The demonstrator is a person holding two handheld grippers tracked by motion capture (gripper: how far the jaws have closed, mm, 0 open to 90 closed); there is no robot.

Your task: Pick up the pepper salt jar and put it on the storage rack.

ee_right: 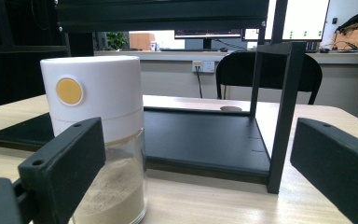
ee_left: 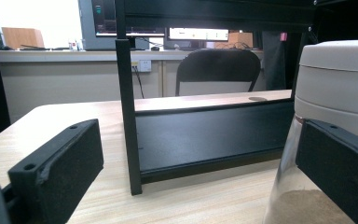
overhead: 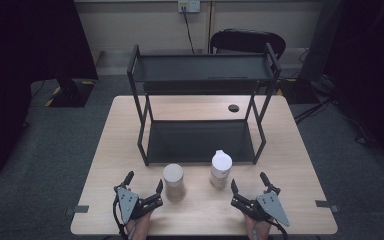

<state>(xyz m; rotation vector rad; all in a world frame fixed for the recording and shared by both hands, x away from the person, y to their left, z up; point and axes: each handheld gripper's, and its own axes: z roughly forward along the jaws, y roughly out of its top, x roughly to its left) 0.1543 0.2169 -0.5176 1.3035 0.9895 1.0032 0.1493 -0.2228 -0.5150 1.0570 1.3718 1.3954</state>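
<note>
1. The table (overhead: pixel 300 165) is pale wood-grain laminate with a round cable hole (overhead: pixel 233 108) near its far edge, and it stands on grey carpet.
2. A black two-tier metal rack (overhead: pixel 200 142) takes up the table's middle and far part. Both its shelves are bare, and its lower shelf lies flat on the tabletop.
3. Just in front of the rack stand two upright jars of tan powder, near each other but apart. The beige-lidded jar (overhead: pixel 173 182) is on the left and the white-lidded jar (overhead: pixel 221 169) on the right. In the right gripper view the white lid carries a round yellow button.
4. The left gripper (overhead: pixel 144 184) rests low at the near edge with its jaws spread wide. The beige-lidded jar is just beside its right jaw, and whether they touch I cannot tell.
5. The right gripper (overhead: pixel 249 184) lies likewise, jaws wide and holding nothing, with the white-lidded jar just ahead of its left jaw.
6. Behind the table are a black chair (overhead: pixel 247 42), a cream wall with a socket (overhead: pixel 188 6) and hanging cable, and dark stands on either side. The gripper views show a desk with lit monitors (ee_left: pixel 198 33) farther back.
</note>
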